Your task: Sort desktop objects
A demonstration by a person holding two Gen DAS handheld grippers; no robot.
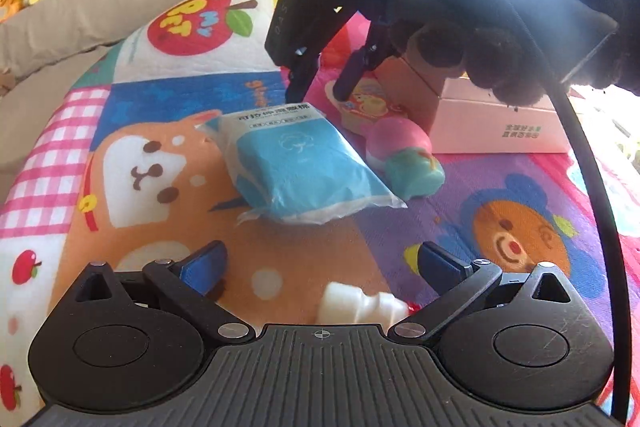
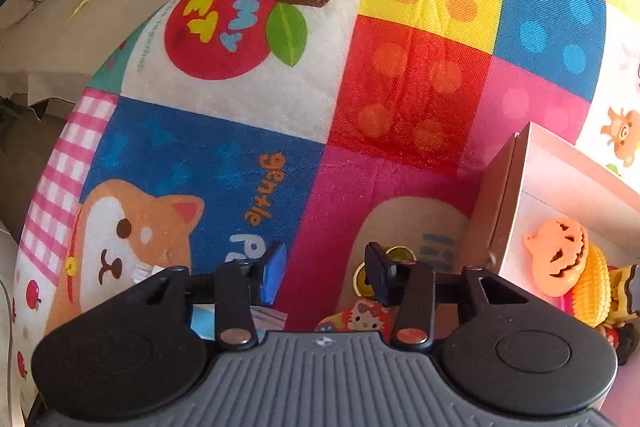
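The flat cartoon toy lies just under the right gripper, its fingers nearly shut and empty (left gripper: wide open, empty, farther away).

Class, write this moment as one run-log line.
left hand-held gripper: open, empty | right hand-held gripper: over cartoon card, nothing gripped | blue packet: on mat

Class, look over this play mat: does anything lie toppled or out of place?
Yes. The pink-and-green squishy toy lies tipped on its side beside the blue-and-white plastic packet, outside the pink cardboard box.
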